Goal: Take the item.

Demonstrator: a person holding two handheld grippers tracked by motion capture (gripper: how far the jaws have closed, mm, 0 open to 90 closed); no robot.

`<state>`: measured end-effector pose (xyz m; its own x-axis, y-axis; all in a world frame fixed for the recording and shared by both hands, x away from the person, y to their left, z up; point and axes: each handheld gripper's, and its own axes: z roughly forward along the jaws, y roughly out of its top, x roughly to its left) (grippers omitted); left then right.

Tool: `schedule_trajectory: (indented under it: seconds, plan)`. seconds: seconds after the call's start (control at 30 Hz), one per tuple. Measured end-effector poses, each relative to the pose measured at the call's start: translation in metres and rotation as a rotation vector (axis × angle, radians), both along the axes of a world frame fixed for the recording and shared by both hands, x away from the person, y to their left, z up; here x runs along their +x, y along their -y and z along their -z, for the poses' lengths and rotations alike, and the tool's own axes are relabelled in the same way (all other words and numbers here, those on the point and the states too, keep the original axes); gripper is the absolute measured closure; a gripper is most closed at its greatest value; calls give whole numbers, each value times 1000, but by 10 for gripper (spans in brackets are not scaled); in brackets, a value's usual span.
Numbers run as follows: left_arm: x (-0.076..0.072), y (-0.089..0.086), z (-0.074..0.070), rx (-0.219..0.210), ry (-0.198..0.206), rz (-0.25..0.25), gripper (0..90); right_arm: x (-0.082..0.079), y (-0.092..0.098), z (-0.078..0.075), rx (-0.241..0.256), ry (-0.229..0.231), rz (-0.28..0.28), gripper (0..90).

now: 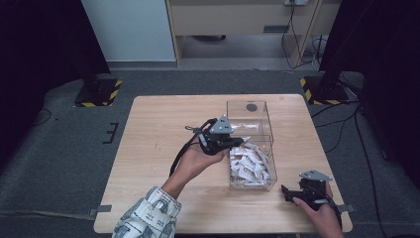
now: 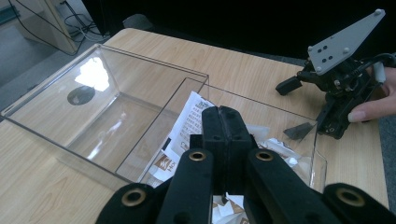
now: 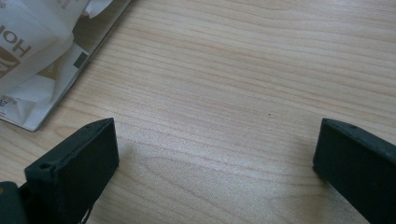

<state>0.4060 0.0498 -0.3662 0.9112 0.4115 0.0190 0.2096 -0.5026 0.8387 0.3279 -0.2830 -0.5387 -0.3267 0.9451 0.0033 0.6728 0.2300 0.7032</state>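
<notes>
The left gripper (image 1: 238, 141) hangs over the near compartment of a clear plastic box (image 1: 257, 110), just past its left wall. In the left gripper view its jaws are pressed flat together; whether a slip of paper is pinched between them I cannot tell, since the black pads cover anything that thin. Right behind the pads one white printed sachet (image 2: 189, 122) stands up on end.

The box sits right of the middle of the wooden table (image 1: 158, 134), its long axis running away from the person. The near compartment is heaped with white paper sachets (image 1: 249, 163); their print is too small to read from above. The far compartment holds none, with a dark round spot (image 1: 252, 107) showing on its floor. The left gripper points to the person's right, across the box.

The right gripper (image 1: 286, 190) rests low at the table's near right corner, apart from the box, aimed left toward it. Its jaws stand wide apart with bare wood between them, holding nothing. In its own view a corner of the box and some sachets are cut off at the upper left.
</notes>
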Motion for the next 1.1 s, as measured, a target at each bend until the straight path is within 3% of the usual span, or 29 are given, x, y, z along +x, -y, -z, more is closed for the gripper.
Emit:
schedule_trajectory:
  seconds: [1.1]
  plan:
    - [13,-39,-5,-21,23,-85,899,0,0,0,0,0,0,5]
